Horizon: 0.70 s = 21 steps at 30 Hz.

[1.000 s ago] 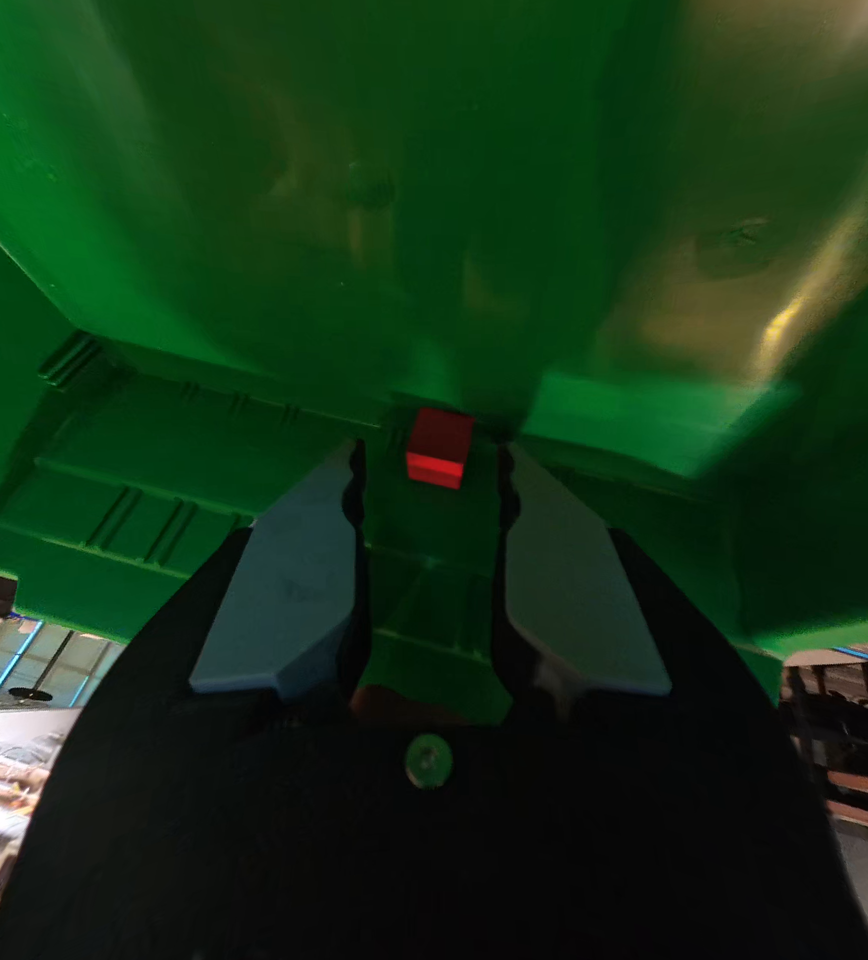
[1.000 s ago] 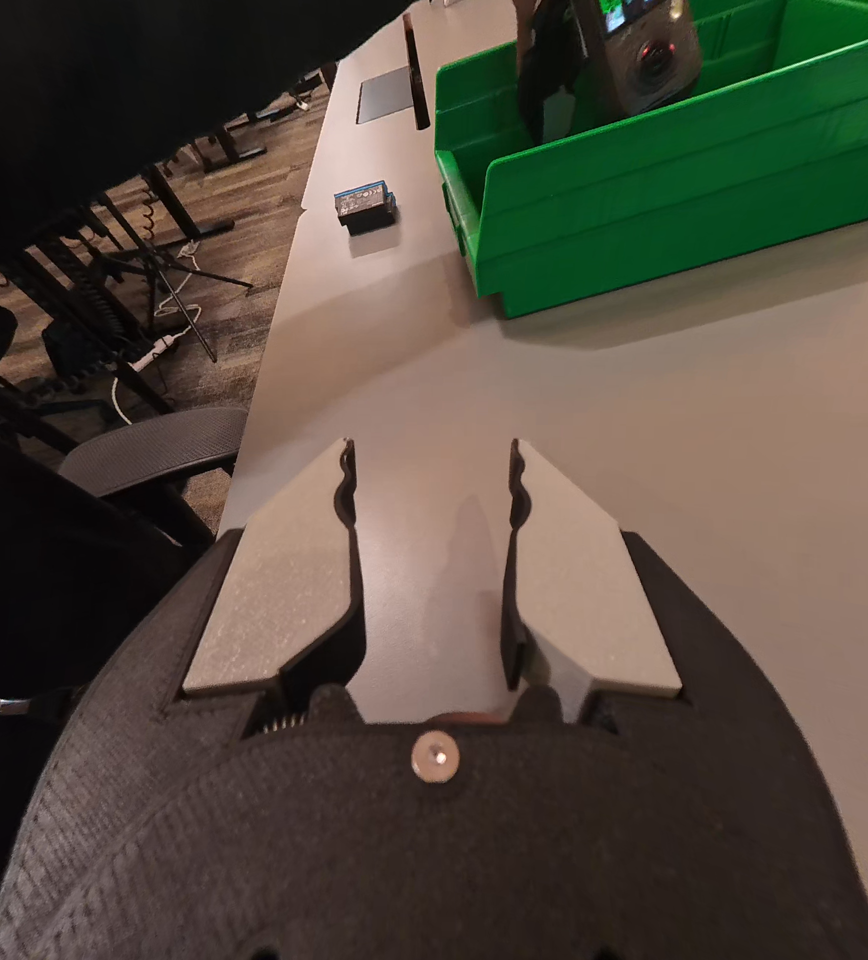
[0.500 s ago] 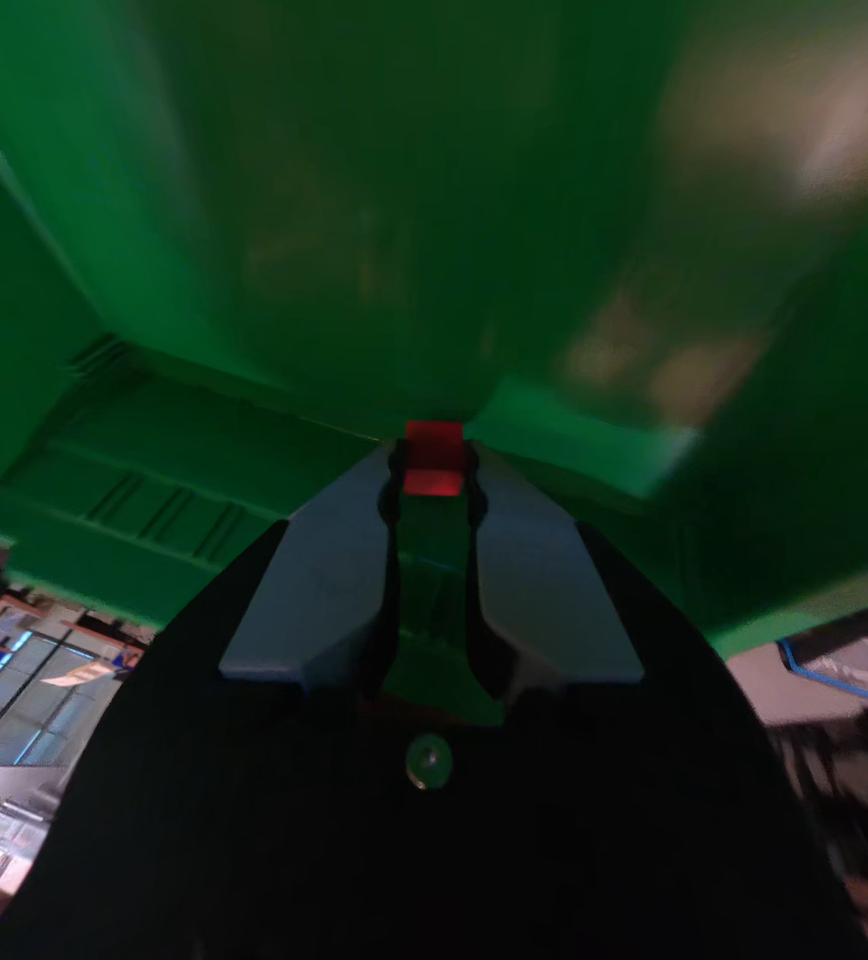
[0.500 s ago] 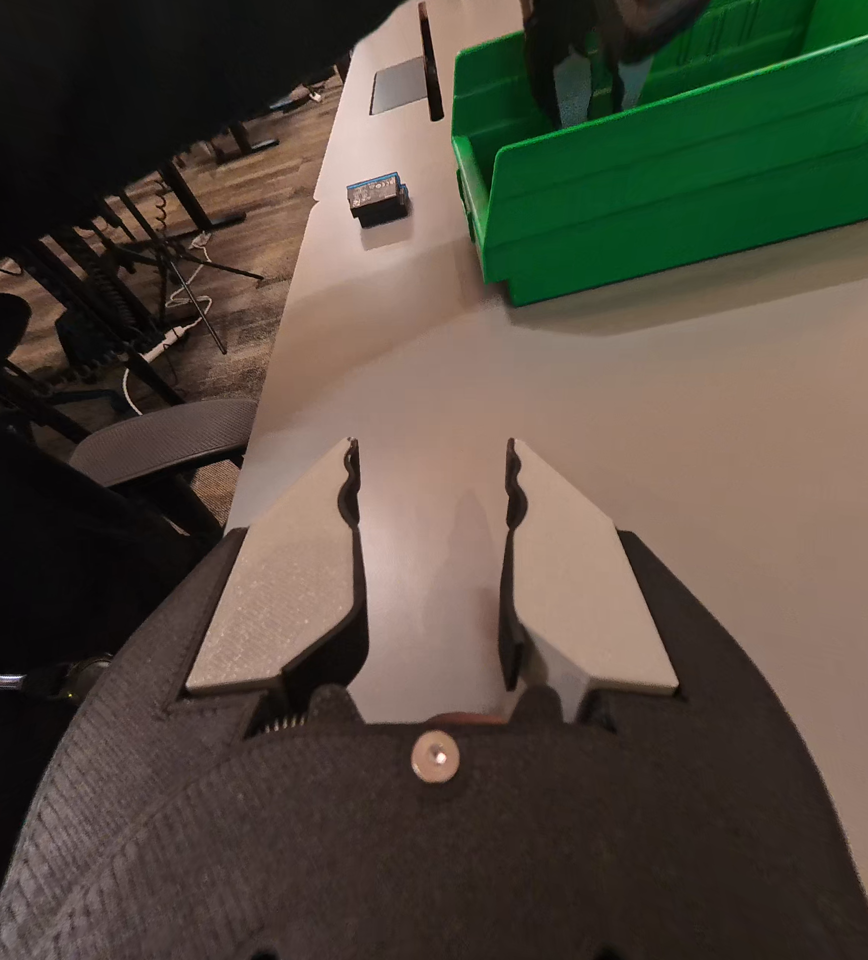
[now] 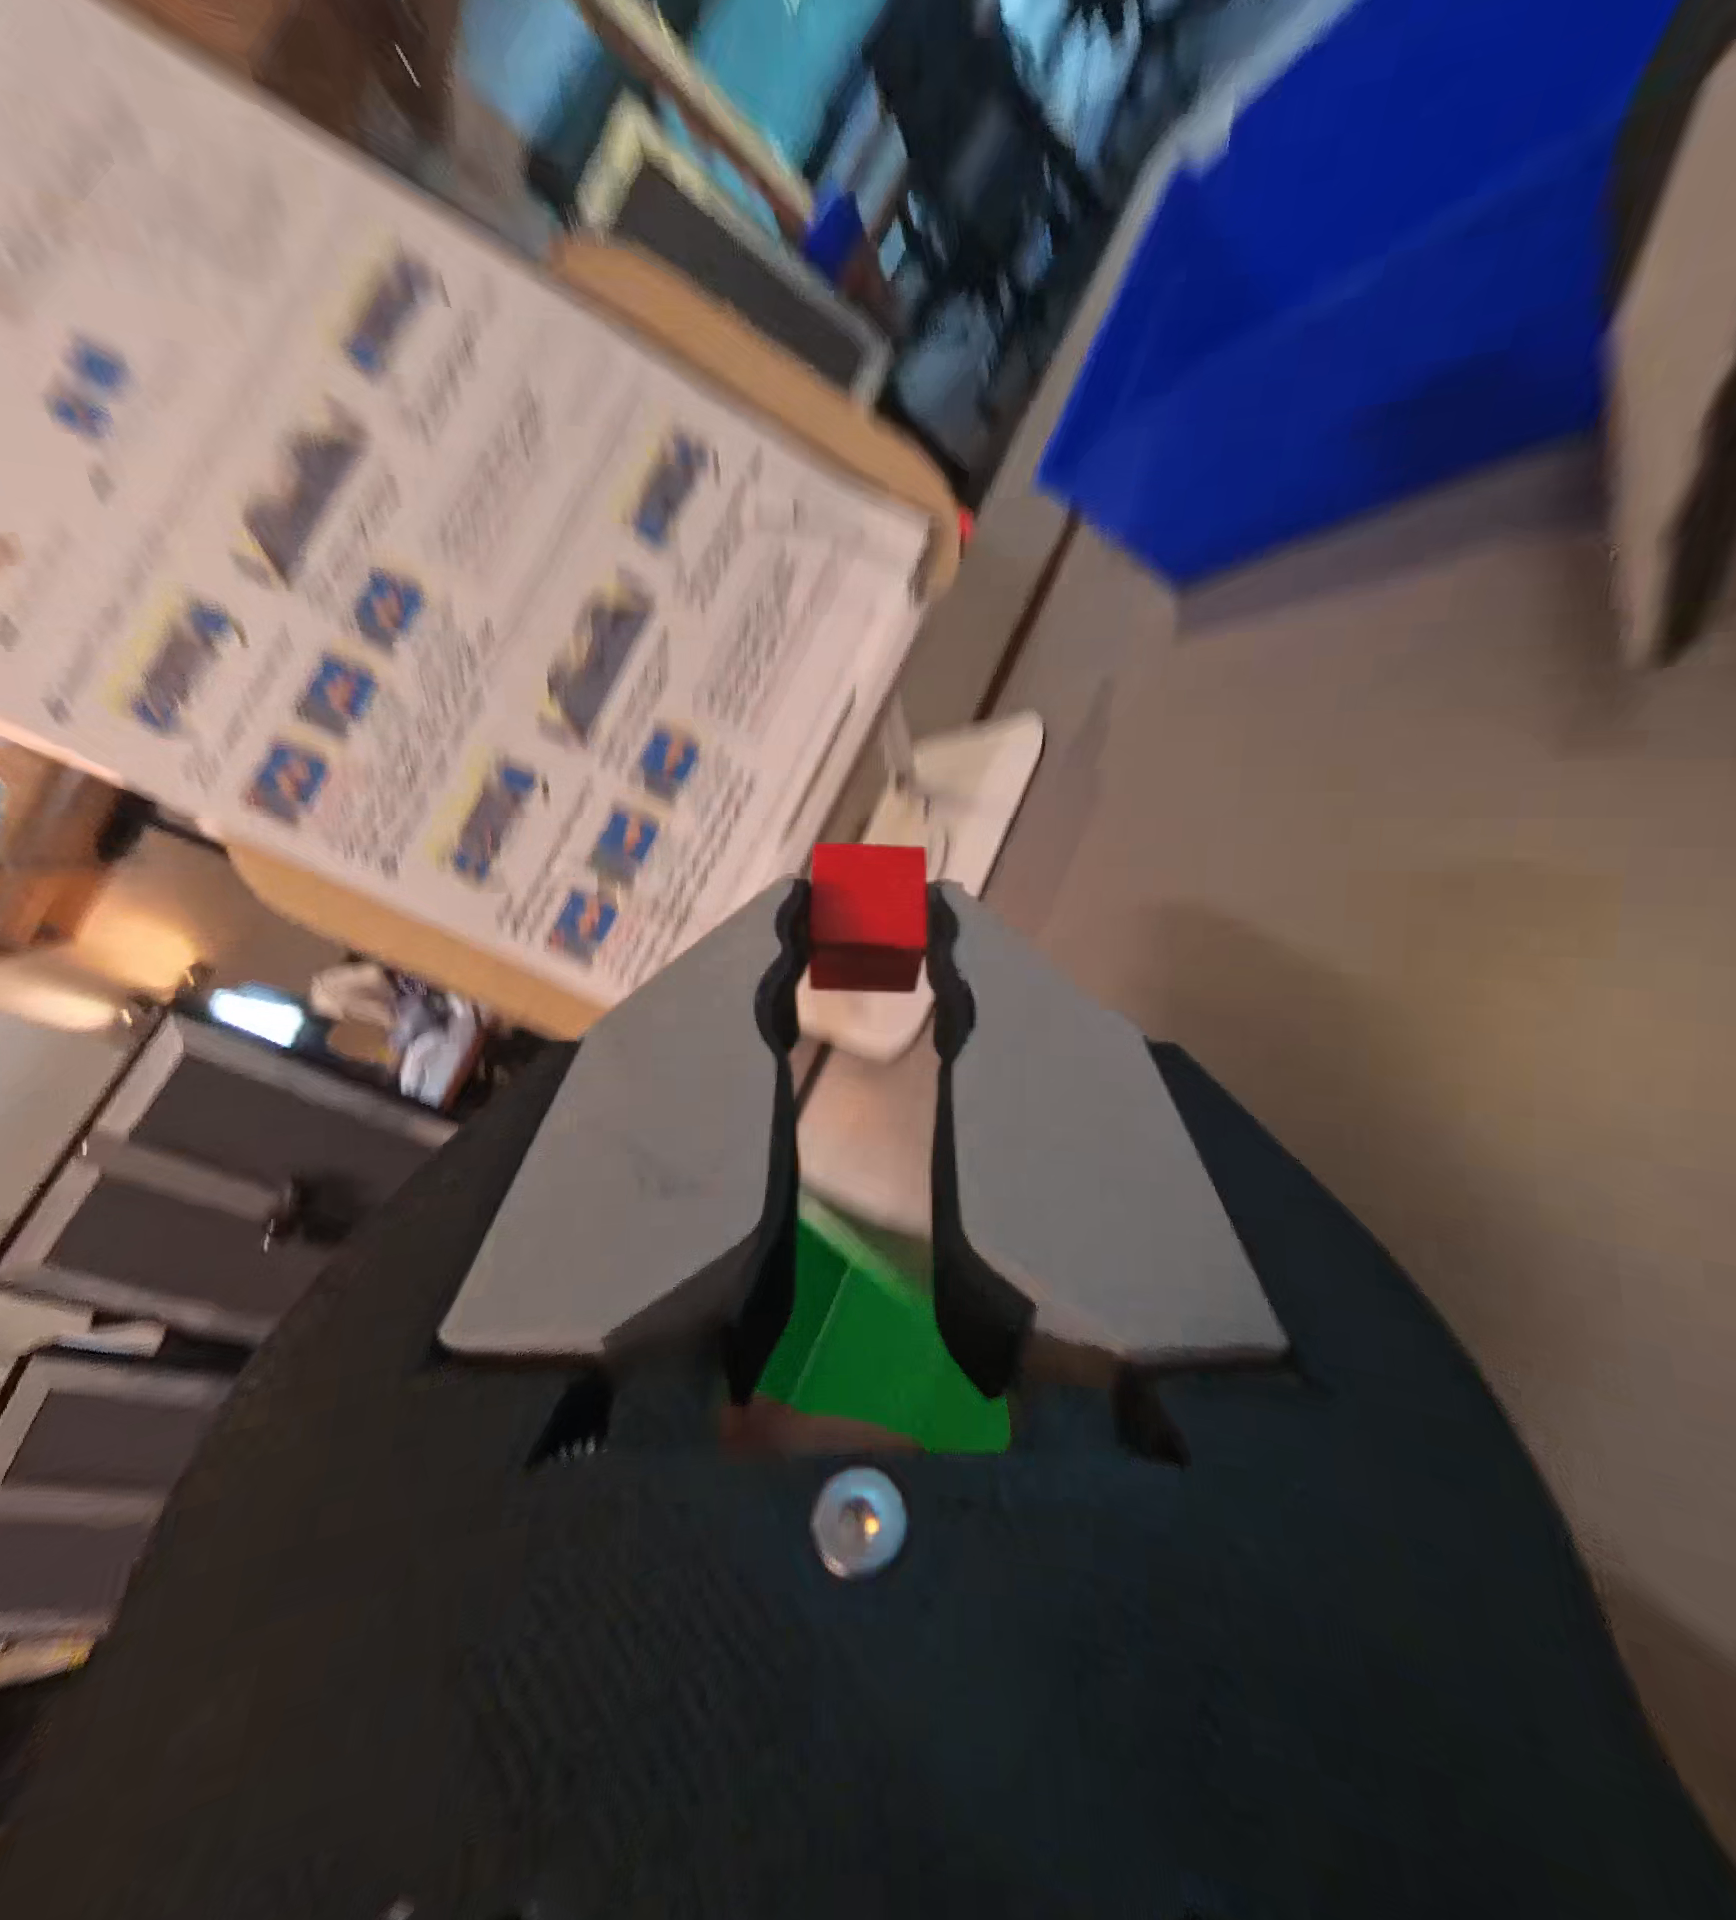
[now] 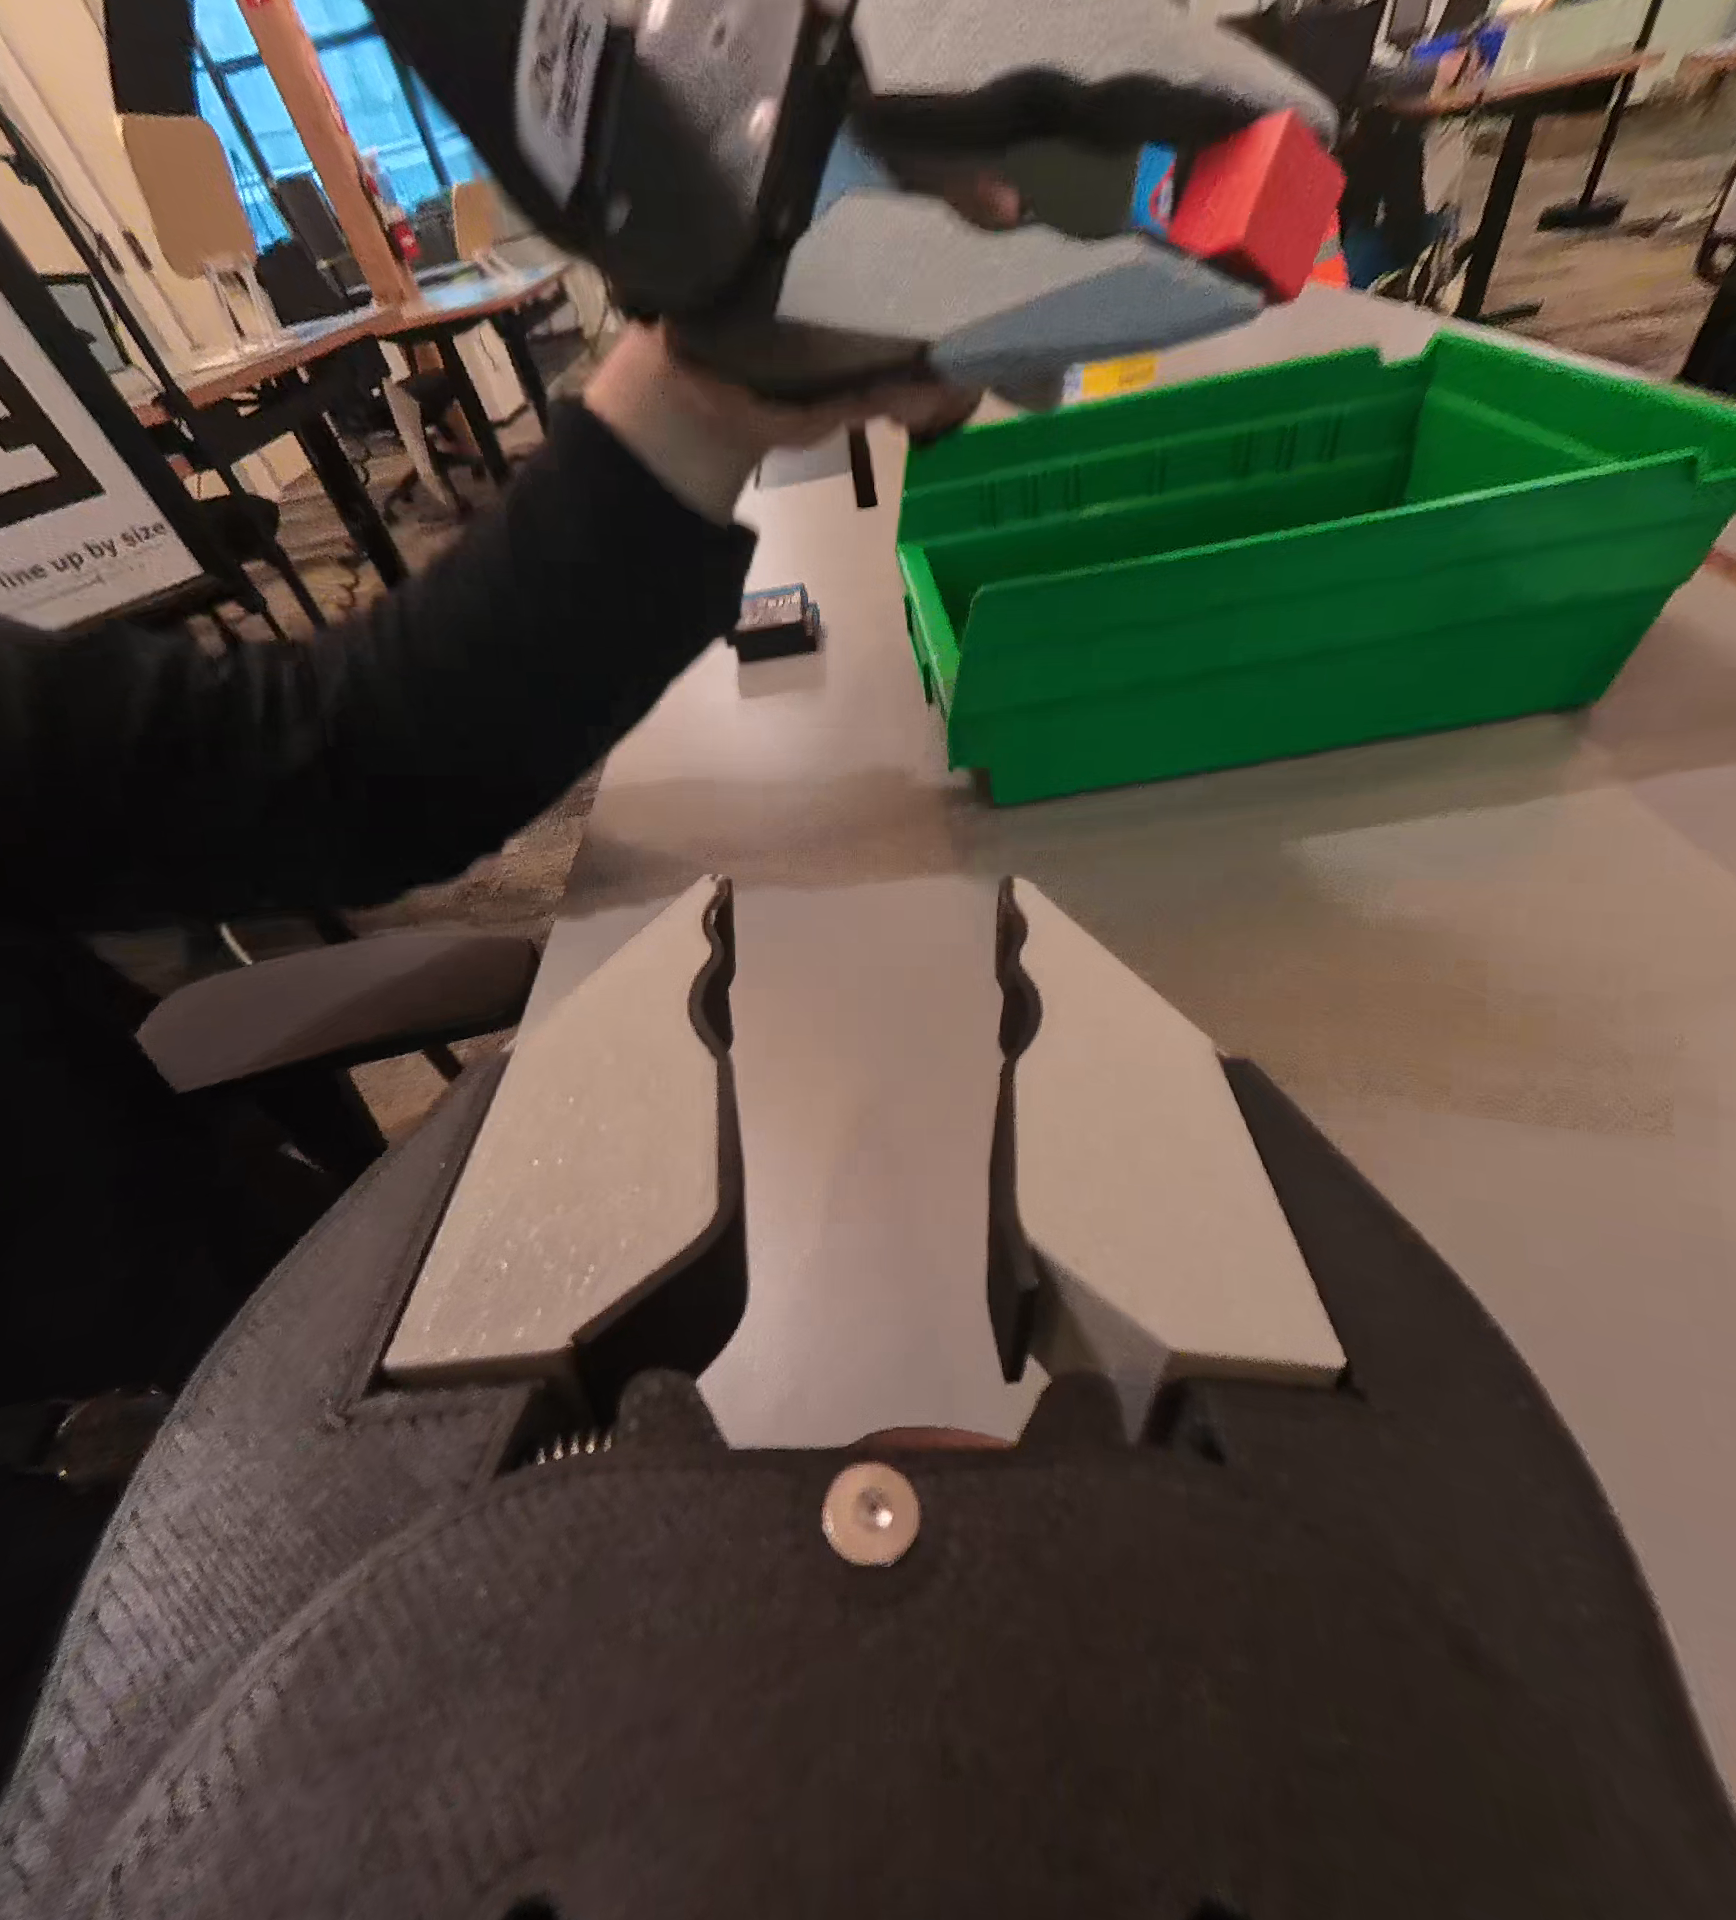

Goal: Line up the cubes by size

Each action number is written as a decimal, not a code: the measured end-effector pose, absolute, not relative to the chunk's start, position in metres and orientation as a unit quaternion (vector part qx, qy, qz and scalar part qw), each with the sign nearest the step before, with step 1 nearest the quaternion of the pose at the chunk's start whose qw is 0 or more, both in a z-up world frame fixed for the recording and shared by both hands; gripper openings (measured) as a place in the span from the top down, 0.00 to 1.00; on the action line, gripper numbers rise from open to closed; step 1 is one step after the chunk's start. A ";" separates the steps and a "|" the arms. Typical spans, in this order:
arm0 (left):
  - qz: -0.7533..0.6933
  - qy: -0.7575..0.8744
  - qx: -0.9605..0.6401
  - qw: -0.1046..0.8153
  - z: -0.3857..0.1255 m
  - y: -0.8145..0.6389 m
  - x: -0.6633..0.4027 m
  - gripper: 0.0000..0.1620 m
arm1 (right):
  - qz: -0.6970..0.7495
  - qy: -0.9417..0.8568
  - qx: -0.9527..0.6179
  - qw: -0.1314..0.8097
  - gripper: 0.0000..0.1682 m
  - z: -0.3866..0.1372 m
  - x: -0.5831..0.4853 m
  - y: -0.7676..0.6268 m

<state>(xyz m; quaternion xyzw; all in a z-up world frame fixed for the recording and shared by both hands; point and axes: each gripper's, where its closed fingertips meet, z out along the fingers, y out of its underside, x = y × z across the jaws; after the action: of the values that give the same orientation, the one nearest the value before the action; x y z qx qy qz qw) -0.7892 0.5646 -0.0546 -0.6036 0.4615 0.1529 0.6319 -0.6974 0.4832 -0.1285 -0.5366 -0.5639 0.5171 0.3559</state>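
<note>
My left gripper is shut on a small red cube held at its fingertips, high above the table. In the right wrist view the same gripper shows at the top, held in a hand with a dark sleeve, with the red cube at its tips above the green bin. My right gripper is open and empty, low over the grey table in front of the bin. I see no other cubes; part of the bin's inside is hidden by its wall.
A small dark box lies on the table left of the bin. A blue bin and a printed board show blurred in the left wrist view. A chair and a sign board stand off the table's left edge.
My left gripper closed on the red cube inside the green bin and lifted it out, up above the bin. My right gripper stayed open and tilted upward over the table.
</note>
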 end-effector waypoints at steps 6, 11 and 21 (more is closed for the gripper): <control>0.153 0.433 -0.525 0.717 -0.057 0.556 -0.714 0.88 | 0.534 -0.532 -0.539 0.375 0.71 -0.113 -0.686 0.498; 0.167 0.458 -0.511 0.708 -0.076 0.558 -0.691 0.88 | 0.548 -0.514 -0.545 0.372 0.71 -0.110 -0.683 0.504; 0.135 0.455 -0.517 0.712 -0.088 0.553 -0.695 0.88 | 0.538 -0.526 -0.540 0.378 0.71 -0.110 -0.687 0.497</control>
<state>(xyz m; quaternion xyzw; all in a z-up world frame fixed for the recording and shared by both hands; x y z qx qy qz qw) -0.6954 0.5528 -0.0882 -0.5172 0.4550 0.1351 0.7122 -0.6872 0.4967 -0.1099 -0.5395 -0.5264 0.5376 0.3779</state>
